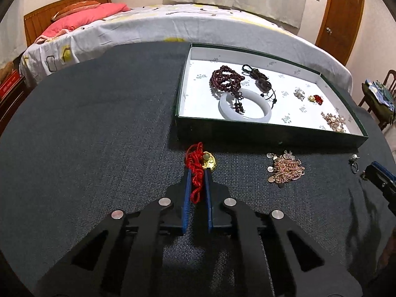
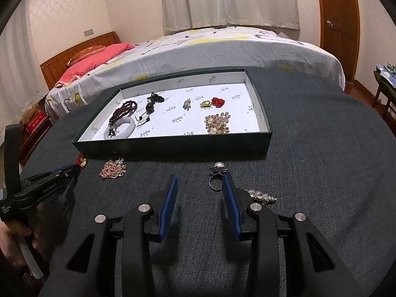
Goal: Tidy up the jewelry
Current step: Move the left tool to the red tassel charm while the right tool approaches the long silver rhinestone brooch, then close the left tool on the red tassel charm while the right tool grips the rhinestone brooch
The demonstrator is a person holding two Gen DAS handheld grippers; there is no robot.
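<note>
My left gripper (image 1: 197, 172) is shut on a red cord necklace (image 1: 195, 173) with a gold pendant (image 1: 210, 162), low over the dark cloth, in front of the green tray (image 1: 272, 136). The tray holds dark red beads (image 1: 224, 80), a white bangle (image 1: 245, 105), a dark cord pendant (image 1: 259, 79) and small brooches. A rose-gold chain pile (image 1: 284, 169) lies on the cloth to the right. My right gripper (image 2: 200, 177) is open, its right finger beside a pearl ring (image 2: 217, 173). A crystal brooch (image 2: 262, 196) lies just right of it.
The cloth-covered table (image 2: 321, 160) stands before a bed (image 2: 210, 44) with pink pillows. A wooden door (image 2: 339, 24) is at the back right. A chair (image 1: 386, 94) with clothes stands at the right. The left gripper also shows in the right wrist view (image 2: 61, 173).
</note>
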